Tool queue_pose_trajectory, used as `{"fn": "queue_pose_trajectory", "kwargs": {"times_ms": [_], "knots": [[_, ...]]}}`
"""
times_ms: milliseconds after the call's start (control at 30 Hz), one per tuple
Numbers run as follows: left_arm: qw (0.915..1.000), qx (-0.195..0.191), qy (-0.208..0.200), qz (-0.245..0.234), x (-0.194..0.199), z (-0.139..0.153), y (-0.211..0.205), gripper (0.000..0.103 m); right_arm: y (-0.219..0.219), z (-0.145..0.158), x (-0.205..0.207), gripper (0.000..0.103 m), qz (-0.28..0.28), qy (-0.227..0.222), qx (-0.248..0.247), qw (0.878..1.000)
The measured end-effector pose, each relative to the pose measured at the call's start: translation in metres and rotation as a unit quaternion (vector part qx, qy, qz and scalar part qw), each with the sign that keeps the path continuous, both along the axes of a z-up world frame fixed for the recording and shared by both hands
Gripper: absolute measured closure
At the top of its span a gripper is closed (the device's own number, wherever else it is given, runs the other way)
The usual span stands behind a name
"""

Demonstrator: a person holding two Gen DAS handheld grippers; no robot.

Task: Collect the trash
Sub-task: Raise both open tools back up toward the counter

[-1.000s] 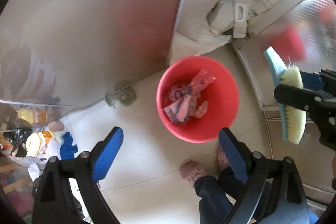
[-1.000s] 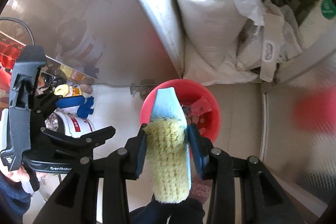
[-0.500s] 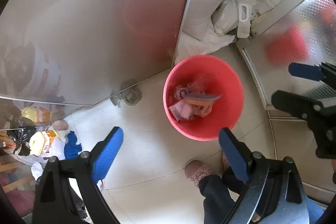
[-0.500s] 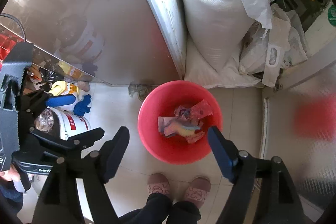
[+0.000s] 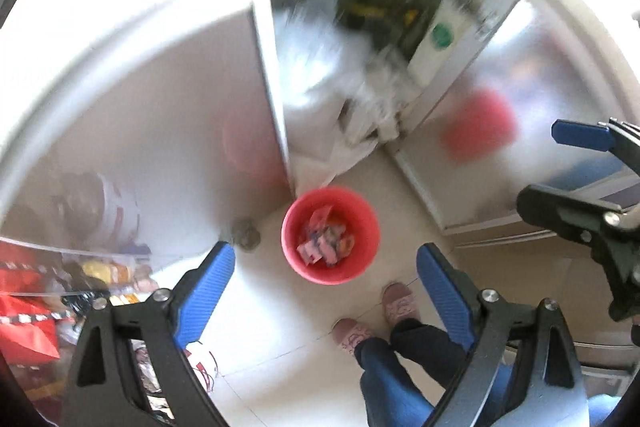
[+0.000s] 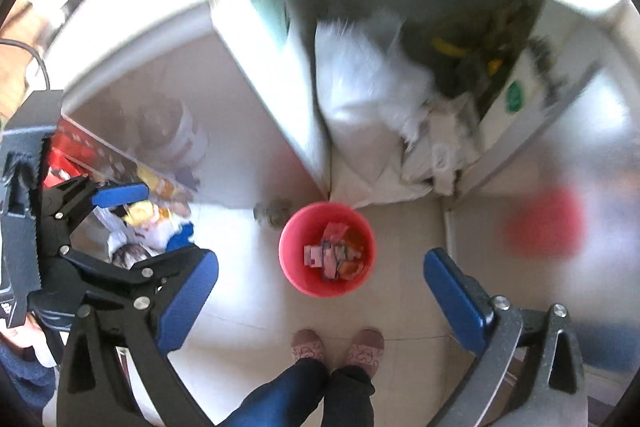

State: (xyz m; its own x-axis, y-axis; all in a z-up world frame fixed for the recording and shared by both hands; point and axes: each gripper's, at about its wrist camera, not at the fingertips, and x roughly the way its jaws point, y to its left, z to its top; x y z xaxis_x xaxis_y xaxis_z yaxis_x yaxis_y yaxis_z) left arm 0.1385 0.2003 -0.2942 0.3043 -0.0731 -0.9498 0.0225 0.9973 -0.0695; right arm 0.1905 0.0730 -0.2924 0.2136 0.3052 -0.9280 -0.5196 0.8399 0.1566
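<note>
Both wrist fisheyes look steeply down from well above the tiled floor (image 5: 280,327), past their own jaws. Each view is centred on the red bucket (image 5: 330,235) (image 6: 327,249) and shares the person's pink slippers (image 6: 306,345) and the white sacks (image 6: 360,99) behind.

No legible text, round green sticker (image 6: 514,98) on a white panel, lettering too blurred

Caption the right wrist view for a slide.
Open right tool high above a round red plastic bucket of crumpled wrappers, person's pink slippers below.
</note>
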Motion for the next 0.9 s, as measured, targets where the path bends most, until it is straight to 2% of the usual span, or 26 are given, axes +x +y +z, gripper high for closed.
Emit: {"fn": "queue_pose_trajectory", "kwargs": {"times_ms": [167, 300, 400, 467, 667, 900], "knots": [[0.9988, -0.018, -0.045, -0.009, 0.005, 0.088, -0.015, 0.012, -0.023, 0.085, 0.000, 0.001, -0.042, -0.036, 0.008, 0.998], [0.9969, 0.007, -0.070, -0.034, 0.020, 0.132, -0.035, 0.012, -0.046, 0.136, 0.006, 0.001, -0.077, -0.066, 0.012, 0.995], [0.9939, 0.010, -0.094, -0.056, 0.035, 0.164, -0.050, 0.012, -0.067, 0.161, 0.018, 0.001, -0.107, -0.078, 0.013, 0.991], [0.9909, 0.014, -0.112, -0.073, 0.051, 0.182, -0.063, 0.000, -0.077, 0.174, 0.025, 0.001, -0.128, -0.091, 0.011, 0.988], [0.9815, 0.026, -0.134, -0.134, 0.110, 0.212, -0.106, 0.000, -0.113, 0.204, 0.055, 0.001, -0.181, -0.121, 0.025, 0.976], [0.9744, 0.027, -0.124, -0.186, 0.202, 0.211, -0.170, 0.000, -0.159, 0.211, 0.125, 0.001, -0.213, -0.130, 0.029, 0.968]]}}
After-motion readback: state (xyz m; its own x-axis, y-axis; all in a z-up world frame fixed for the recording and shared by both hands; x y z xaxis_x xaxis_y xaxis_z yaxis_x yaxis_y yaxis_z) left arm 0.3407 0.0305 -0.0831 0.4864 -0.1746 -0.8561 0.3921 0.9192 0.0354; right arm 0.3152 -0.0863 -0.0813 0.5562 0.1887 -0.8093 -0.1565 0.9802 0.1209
